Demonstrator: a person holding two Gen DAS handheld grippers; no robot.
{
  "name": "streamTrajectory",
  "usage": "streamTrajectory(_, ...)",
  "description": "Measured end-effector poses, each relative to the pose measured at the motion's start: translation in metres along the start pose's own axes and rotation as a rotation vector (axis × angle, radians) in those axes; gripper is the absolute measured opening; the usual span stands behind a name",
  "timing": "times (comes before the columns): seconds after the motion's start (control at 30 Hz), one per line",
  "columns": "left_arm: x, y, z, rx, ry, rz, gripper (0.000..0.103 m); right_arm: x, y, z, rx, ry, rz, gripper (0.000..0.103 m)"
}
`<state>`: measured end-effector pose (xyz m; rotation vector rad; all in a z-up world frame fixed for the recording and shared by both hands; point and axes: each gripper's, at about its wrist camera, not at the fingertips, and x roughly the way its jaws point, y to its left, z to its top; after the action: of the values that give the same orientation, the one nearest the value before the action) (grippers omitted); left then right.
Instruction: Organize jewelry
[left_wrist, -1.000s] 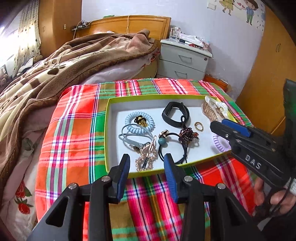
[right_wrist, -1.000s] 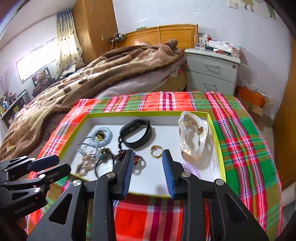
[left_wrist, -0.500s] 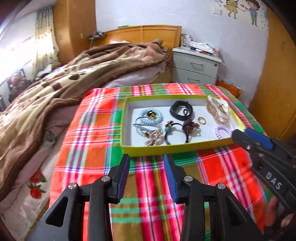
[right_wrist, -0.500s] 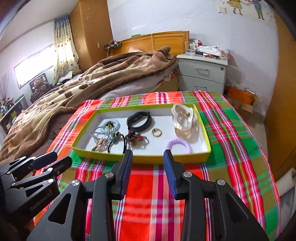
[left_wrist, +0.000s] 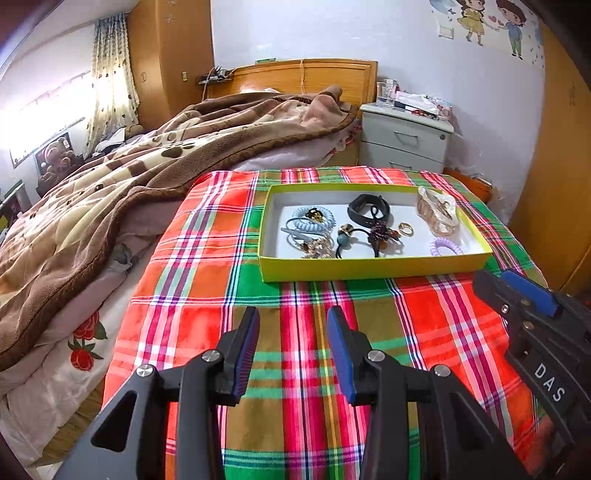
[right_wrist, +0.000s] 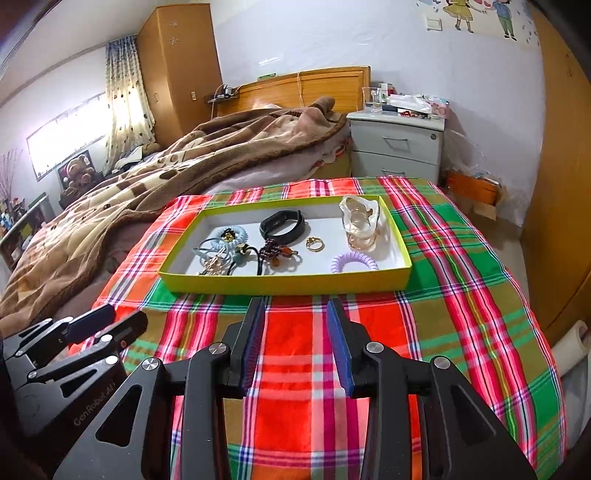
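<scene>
Yellow-green tray (right_wrist: 284, 286) on plaid cloth (right_wrist: 461, 266), jewelry inside. Left gripper (left_wrist: 291, 332) fingers apart, empty. Right gripper (right_wrist: 295, 325) same.

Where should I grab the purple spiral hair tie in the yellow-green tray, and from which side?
Pinch one side of the purple spiral hair tie, one finger inside the loop and one outside, coming from above. It lies flat and alone on the white floor of the yellow-green tray, near the front wall, which likely blocks a low approach.
</scene>
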<state>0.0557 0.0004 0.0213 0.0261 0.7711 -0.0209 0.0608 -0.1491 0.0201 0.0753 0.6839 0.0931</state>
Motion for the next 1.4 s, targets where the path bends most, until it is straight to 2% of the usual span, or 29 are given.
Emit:
streamTrajectory(0.47,-0.004,0.003,-0.009,-0.021,0.008,-0.017,0.04,-0.009,0.01,-0.006,-0.021,-0.01,-0.004,0.036)
streamTrajectory(1.4,-0.008,0.005,-0.008,-0.032,0.009,-0.005,0.04,-0.012,0.012,-0.007,-0.018,-0.012,0.001,0.036)
